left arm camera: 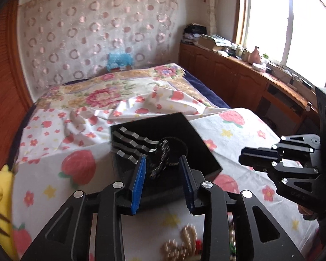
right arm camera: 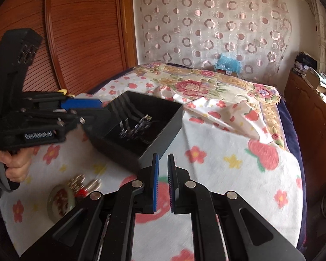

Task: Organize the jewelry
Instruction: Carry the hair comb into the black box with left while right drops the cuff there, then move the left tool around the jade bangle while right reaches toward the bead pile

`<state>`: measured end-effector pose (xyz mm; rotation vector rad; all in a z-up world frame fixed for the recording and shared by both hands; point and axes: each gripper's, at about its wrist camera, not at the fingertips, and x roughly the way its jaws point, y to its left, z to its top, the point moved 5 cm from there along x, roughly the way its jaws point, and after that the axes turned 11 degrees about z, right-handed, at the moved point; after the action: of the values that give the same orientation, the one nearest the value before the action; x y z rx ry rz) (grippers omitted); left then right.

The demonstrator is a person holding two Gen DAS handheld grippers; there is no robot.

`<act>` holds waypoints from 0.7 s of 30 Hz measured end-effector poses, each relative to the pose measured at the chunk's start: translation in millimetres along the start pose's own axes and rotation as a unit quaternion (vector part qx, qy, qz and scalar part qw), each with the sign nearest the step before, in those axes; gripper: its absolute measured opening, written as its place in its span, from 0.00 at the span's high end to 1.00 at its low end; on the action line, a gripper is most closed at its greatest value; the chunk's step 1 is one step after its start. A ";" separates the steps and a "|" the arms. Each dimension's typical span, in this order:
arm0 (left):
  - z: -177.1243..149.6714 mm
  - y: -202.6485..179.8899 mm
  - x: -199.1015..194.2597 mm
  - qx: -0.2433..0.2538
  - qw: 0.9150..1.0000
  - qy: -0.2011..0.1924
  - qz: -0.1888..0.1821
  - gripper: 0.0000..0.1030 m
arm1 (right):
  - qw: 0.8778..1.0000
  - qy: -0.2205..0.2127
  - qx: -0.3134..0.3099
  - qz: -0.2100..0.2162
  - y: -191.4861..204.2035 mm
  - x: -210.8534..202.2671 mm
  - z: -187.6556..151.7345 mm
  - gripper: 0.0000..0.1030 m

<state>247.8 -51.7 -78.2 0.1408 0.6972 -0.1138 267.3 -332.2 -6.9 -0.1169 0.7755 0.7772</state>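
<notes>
A black jewelry box (left arm camera: 191, 134) lies on the strawberry-print sheet, with ridged slots and dark jewelry (left arm camera: 163, 152) inside. My left gripper (left arm camera: 163, 163) is open and empty, its blue pads over the box's near edge with the dark jewelry between them. The box (right arm camera: 163, 126) and the left gripper (right arm camera: 84, 106) also show in the right wrist view. My right gripper (right arm camera: 164, 163) is nearly shut and empty, just right of the box's near corner; it also shows in the left wrist view (left arm camera: 245, 156). A beige beaded piece (left arm camera: 184, 239) lies under the left gripper.
A pale green round pendant (right arm camera: 60, 200) and small gold pieces (right arm camera: 80, 182) lie on the sheet by the left hand. A floral blanket (right arm camera: 195, 84) covers the far bed. Wooden cabinets (left arm camera: 239, 74) with clutter line the right wall, and a wooden wardrobe (right arm camera: 76, 32) stands on the left.
</notes>
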 end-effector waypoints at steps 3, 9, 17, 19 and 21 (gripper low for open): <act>-13.3 6.2 -16.1 -0.010 1.000 -0.003 0.000 0.71 | 1.000 0.001 0.007 0.000 8.8 -3.7 -12.6 0.88; -42.2 14.2 -44.1 -0.011 1.000 -0.002 0.005 0.69 | 1.000 0.001 0.012 -0.005 28.8 -14.8 -36.7 0.87; -81.9 3.9 -56.5 -0.010 1.000 0.015 0.001 0.46 | 1.000 -0.013 0.028 -0.003 48.3 -36.1 -62.9 0.83; -90.3 -3.4 -55.1 -0.002 1.000 0.022 -0.002 0.39 | 0.999 -0.015 0.032 -0.006 50.1 -37.8 -66.9 0.83; -99.8 -12.2 -52.1 0.008 0.999 0.033 0.000 0.36 | 0.999 -0.016 0.032 -0.009 51.9 -39.6 -71.0 0.83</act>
<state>143.4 -44.1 -121.2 0.1602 0.7617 -0.1143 172.9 -344.0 -22.6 -0.0528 0.7667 0.7349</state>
